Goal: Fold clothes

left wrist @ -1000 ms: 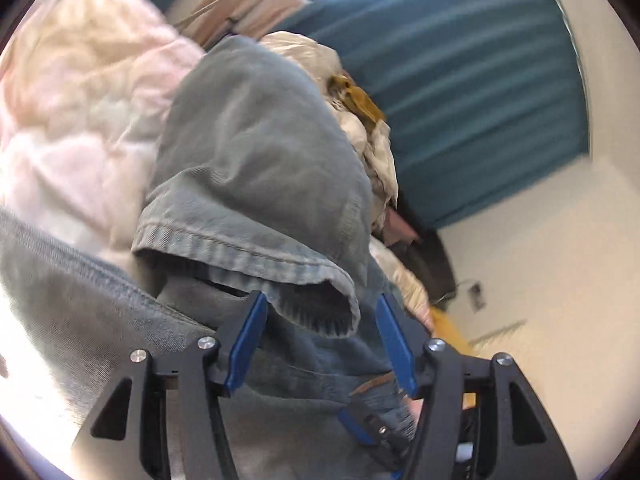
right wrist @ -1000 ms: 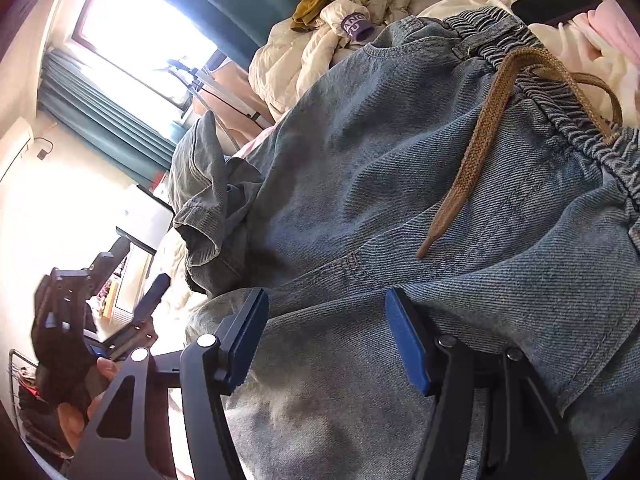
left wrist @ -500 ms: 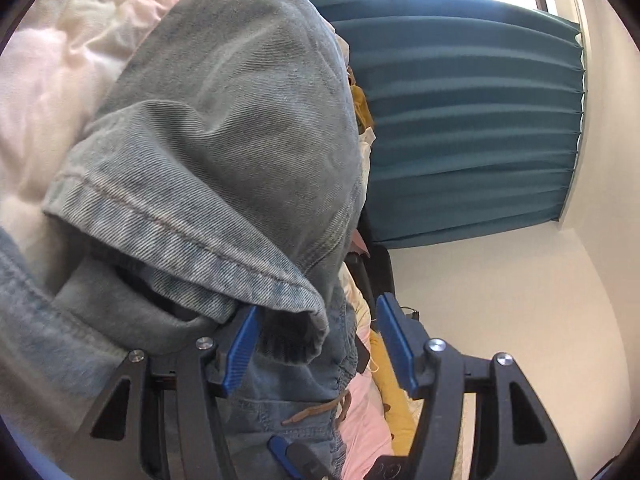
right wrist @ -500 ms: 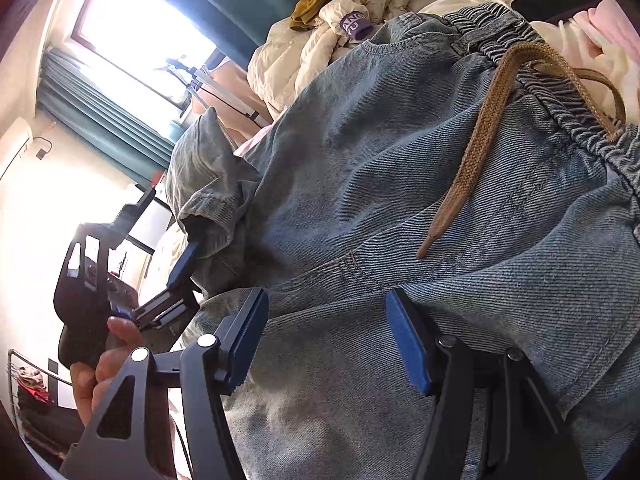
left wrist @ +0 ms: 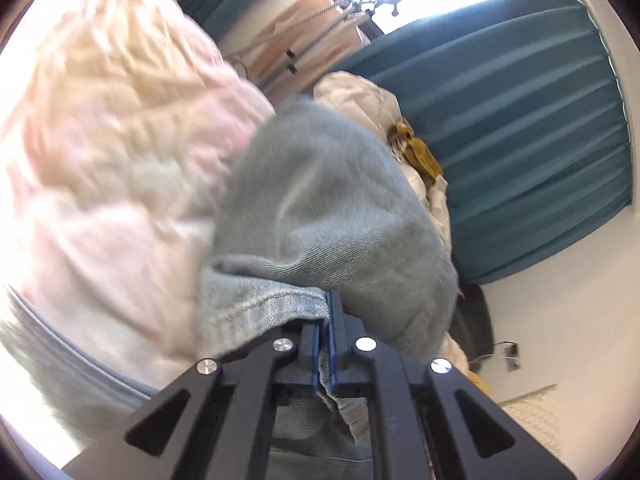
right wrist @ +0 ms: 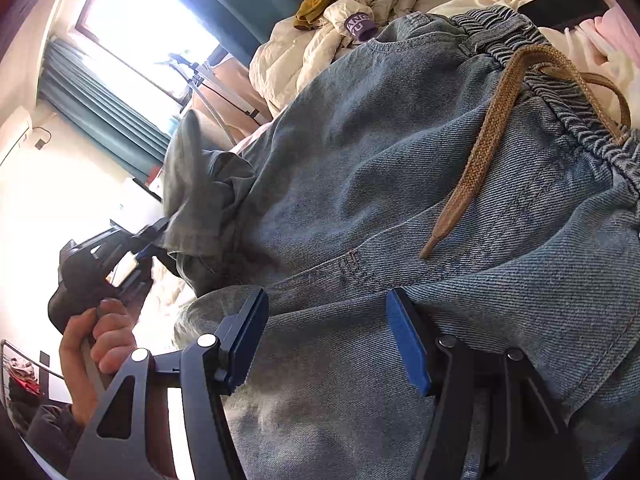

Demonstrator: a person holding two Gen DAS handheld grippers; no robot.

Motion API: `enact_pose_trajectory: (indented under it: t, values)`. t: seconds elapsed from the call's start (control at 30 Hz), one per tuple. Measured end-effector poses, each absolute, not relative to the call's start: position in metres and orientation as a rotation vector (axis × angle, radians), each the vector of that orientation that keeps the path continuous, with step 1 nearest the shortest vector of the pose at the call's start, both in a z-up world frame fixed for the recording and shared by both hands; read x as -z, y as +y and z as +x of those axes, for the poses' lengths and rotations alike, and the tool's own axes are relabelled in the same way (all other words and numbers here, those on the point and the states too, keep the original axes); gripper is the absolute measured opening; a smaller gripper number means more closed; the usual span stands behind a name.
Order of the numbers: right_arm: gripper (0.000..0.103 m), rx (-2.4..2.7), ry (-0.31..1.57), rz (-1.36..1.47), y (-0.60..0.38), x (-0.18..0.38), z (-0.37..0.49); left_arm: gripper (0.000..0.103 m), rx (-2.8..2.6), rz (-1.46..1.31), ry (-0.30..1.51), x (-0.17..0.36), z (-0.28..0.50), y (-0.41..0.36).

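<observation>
left gripper fingers, open before, now clamp the jeans hem.

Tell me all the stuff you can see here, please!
Denim shorts: one, faded blue, spread across the middle, one leg hem lifted.
Drawstring: one, brown, lying on the shorts from the waistband.
Cream clothes pile: one heap, cream, behind the shorts.
Mustard garment: one, yellow-brown, on that pile.
Pink bedding: one, pale pink and cream, beside the lifted leg.
Phone: one, black, on the bedding by the waistband.
Curtains: teal, by the bright window.
Left tongs: black with blue pads, shut on the leg hem.
Right tongs: black with blue pads, open over the shorts.
Hand: one, holding the left tongs' handle.
</observation>
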State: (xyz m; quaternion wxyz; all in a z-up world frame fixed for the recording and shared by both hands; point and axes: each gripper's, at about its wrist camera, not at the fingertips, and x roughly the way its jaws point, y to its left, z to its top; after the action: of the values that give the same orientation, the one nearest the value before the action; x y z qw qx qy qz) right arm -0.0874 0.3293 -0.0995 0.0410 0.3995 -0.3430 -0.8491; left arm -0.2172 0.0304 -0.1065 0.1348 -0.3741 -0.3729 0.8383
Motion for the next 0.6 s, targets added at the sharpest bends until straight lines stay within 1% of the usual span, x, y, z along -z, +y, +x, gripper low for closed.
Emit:
enact_pose_trajectory:
  t: [0.1,0.23,0.33,0.47,0.6]
  values:
    - [0.061,2.616,-1.024,1.219,0.328,0.099,-0.087,0.002,-2.544,-1.033,-1.02,0.079,-0.211,-0.006]
    - [0.061,2.693,-0.877,1.202,0.316,0.094,-0.085,0.002,-2.733,-0.958,-0.849,0.027,-0.213,-0.067]
    - [0.061,2.734,-0.782,1.198,0.311,0.093,-0.086,0.002,-2.87,-0.901,-0.735,-0.009,-0.233,-0.122]
    - [0.061,2.768,-0.692,1.213,0.304,0.096,-0.091,0.002,-3.001,-0.865,-0.663,-0.049,-0.255,-0.173]
    - [0.061,2.81,-0.591,1.201,0.294,0.097,-0.094,0.002,-3.086,-0.903,-0.6,-0.077,-0.282,-0.21]
